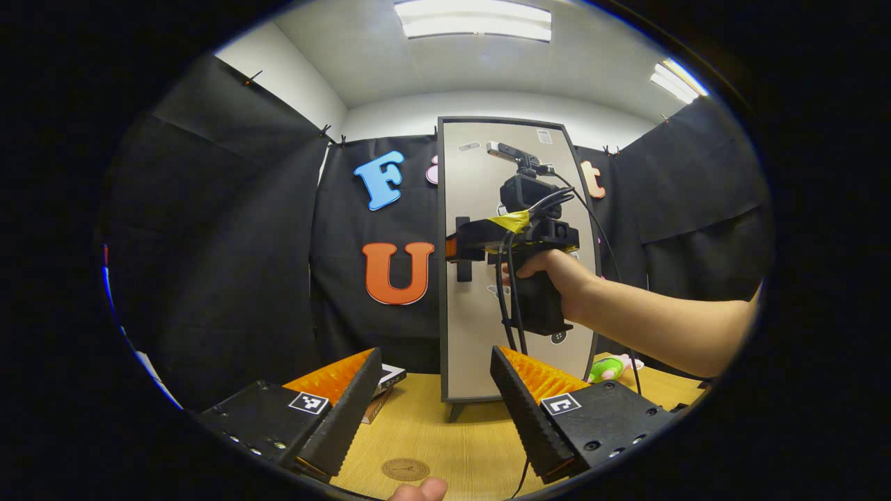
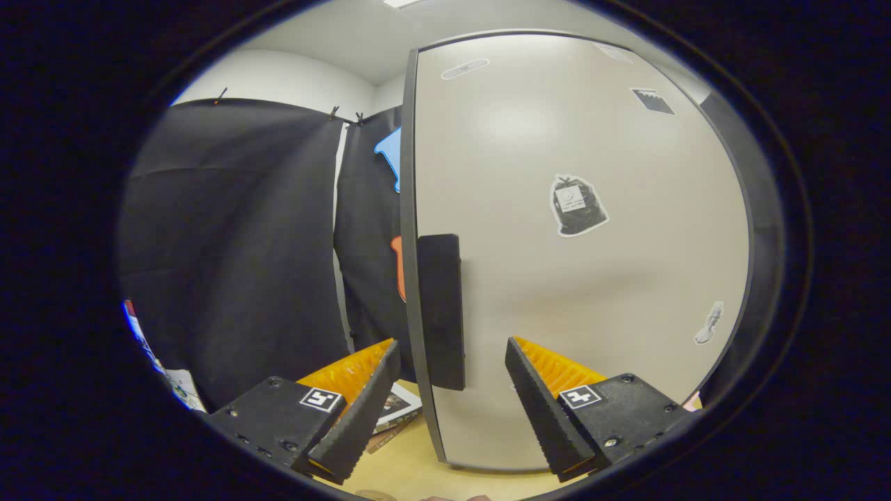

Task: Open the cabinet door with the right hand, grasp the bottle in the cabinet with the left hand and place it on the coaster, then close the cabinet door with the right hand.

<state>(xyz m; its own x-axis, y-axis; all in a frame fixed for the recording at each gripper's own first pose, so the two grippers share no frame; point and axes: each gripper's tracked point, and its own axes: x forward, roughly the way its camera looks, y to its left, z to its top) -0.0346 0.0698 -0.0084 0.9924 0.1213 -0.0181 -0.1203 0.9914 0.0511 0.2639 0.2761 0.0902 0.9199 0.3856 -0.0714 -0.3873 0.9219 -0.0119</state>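
The tall cabinet (image 1: 487, 334) stands on the wooden table with its beige door (image 2: 557, 292) closed, so the inside is hidden. A black vertical handle (image 2: 440, 309) sits near the door's left edge. My right gripper (image 2: 452, 390) is open, its two fingers reaching either side of the handle's lower end without pressing on it. The left gripper view shows a hand holding that right gripper (image 1: 454, 248) up against the handle (image 1: 463, 271). My left gripper (image 1: 435, 410) hangs open and empty low over the table, in front of the cabinet. The round brown coaster (image 1: 405, 469) lies just below it.
A small stack of booklets (image 1: 385, 381) lies left of the cabinet's foot. A green soft toy (image 1: 609, 367) lies to its right. Cables hang from the right gripper down to the table (image 1: 445, 445). A fingertip (image 1: 420, 491) shows at the table's near edge.
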